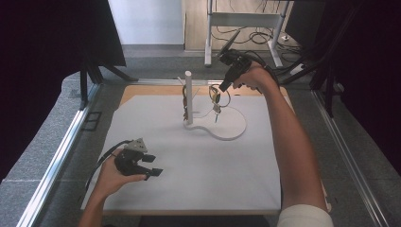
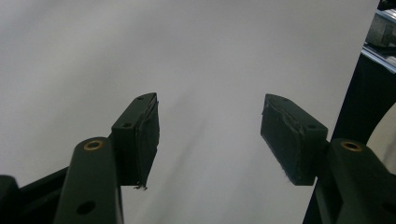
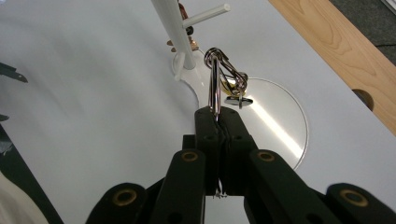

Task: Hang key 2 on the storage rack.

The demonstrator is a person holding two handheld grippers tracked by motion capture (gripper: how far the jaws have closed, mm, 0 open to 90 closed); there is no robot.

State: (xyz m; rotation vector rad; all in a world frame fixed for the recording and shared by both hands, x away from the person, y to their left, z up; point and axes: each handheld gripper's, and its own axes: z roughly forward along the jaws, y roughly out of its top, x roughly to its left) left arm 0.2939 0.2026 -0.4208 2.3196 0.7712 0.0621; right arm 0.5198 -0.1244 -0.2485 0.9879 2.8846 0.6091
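While pinched in the right gripper (image 3: 217, 113), metal key ring with keys (image 3: 227, 77) hangs just beside white peg stand (image 3: 173, 29); left gripper (image 1: 152, 165), jaws spread, far off.

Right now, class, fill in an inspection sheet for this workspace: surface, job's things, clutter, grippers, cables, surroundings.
Surface: white sheet over a wooden board, bare in front.
Job's things: key ring with small keys hanging from it, held above the round white base of a white peg stand; other small items hang on the stand.
Clutter: nothing seen.
Grippers: right gripper shut on the key ring; left gripper open, nothing between its jaws, low over the sheet.
Cables: one trails from the left gripper; loose cables on the floor beyond the table.
Surroundings: grey carpet, metal table rails, a desk frame behind.
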